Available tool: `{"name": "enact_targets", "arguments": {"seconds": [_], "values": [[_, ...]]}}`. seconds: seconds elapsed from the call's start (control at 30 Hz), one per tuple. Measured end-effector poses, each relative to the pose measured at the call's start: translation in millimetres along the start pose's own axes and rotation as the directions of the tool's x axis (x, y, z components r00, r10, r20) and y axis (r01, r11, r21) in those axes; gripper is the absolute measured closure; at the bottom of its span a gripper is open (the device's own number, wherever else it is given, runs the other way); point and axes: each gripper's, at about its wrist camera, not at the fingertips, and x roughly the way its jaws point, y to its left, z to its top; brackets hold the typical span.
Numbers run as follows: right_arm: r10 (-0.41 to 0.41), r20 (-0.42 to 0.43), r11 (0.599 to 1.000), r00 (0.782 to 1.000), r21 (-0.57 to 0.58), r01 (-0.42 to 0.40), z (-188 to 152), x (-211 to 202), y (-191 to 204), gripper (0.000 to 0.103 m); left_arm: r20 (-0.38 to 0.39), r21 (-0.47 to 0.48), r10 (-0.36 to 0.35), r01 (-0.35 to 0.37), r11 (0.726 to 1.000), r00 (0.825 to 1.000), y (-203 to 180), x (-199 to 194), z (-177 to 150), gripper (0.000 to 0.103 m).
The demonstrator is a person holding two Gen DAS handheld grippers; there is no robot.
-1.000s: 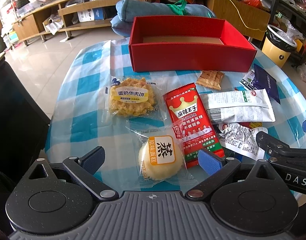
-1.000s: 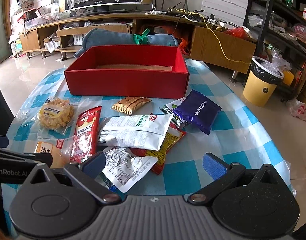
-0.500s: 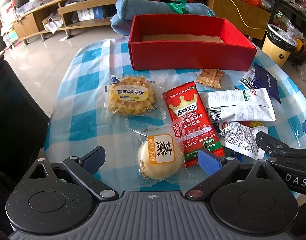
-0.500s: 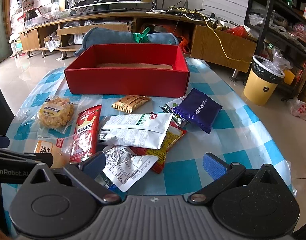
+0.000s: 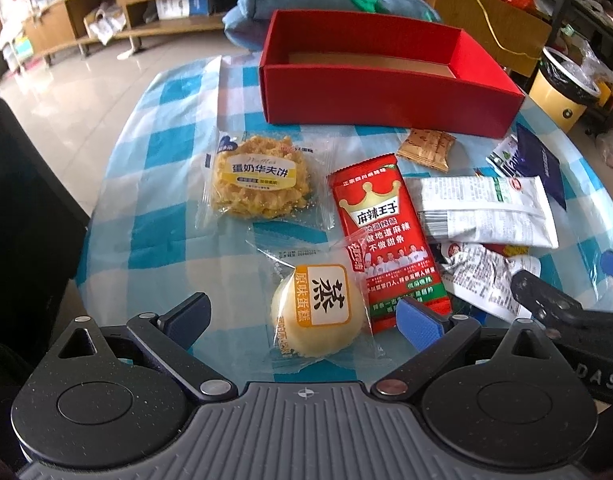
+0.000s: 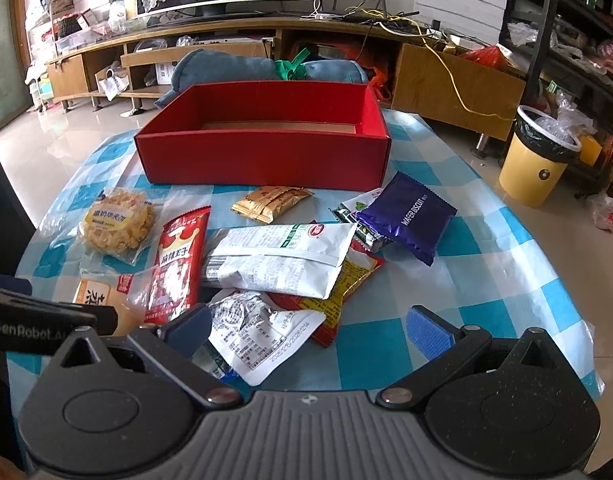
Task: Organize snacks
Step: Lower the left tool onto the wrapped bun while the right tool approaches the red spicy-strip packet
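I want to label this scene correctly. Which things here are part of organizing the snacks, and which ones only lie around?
Part of the job:
red box
waffle cake
steamed cake
red spicy strip pack
purple wafer pack
white pouch
gold packet

Just lying about:
yellow bin
blue bundle

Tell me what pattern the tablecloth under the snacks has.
The tablecloth is a blue-and-white check, clearest in the right wrist view.
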Motion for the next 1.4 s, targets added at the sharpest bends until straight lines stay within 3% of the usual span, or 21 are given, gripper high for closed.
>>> {"name": "enact_targets", "arguments": {"seconds": [0.3,0.6,0.67,0.73,0.9,1.0,1.2,1.27,1.4], "values": [[0.048,0.007,0.997,0.999,0.053,-0.048,11.8,1.4,-14.7,0.004,-0.096,-0.112,0.02,-0.03,0.993,0.995,14.7,25.3,7.3,0.003],[0.061,0.001,0.995,0.998,0.082,-0.061,22.0,5.9,-23.7,0.004,-0.126,-0.053,0.058,-0.065,0.996,0.99,-5.0,49.0,11.7,0.007],[0.064,-0.015,0.995,0.998,0.08,-0.062,21.8,9.7,-22.2,0.004,-0.137,-0.07,0.052,-0.062,0.996,0.989,2.4,55.2,8.5,0.004],[0.072,-0.029,0.996,0.997,0.06,-0.07,21.9,13.3,-16.9,0.005,-0.149,-0.105,0.04,-0.056,0.993,0.988,13.0,58.2,7.2,0.009],[0.088,-0.033,0.996,0.996,-0.002,-0.088,26.9,16.4,2.5,0.012,-0.137,-0.101,0.044,-0.058,0.993,0.99,23.7,56.5,3.6,0.02],[0.124,-0.047,0.991,0.991,-0.05,-0.126,30.4,20.2,21.1,0.02,-0.126,-0.118,0.032,-0.047,0.992,0.991,32.5,51.1,4.1,0.033],[0.221,-0.127,0.973,0.967,-0.046,-0.228,43.5,41.3,55.3,0.036,-0.136,-0.14,0.01,-0.029,0.99,0.991,47.7,47.9,-0.7,0.035],[0.251,-0.166,0.966,0.954,-0.024,-0.258,43.4,51.4,64.6,0.048,-0.136,-0.135,0.001,-0.019,0.991,0.991,50.1,48.0,-2.5,0.034],[0.253,-0.245,0.965,0.936,-0.011,-0.264,42.4,74.8,84.3,0.054,-0.13,-0.137,-0.014,-0.004,0.991,0.991,57.4,48.0,-5.3,0.03]]}}
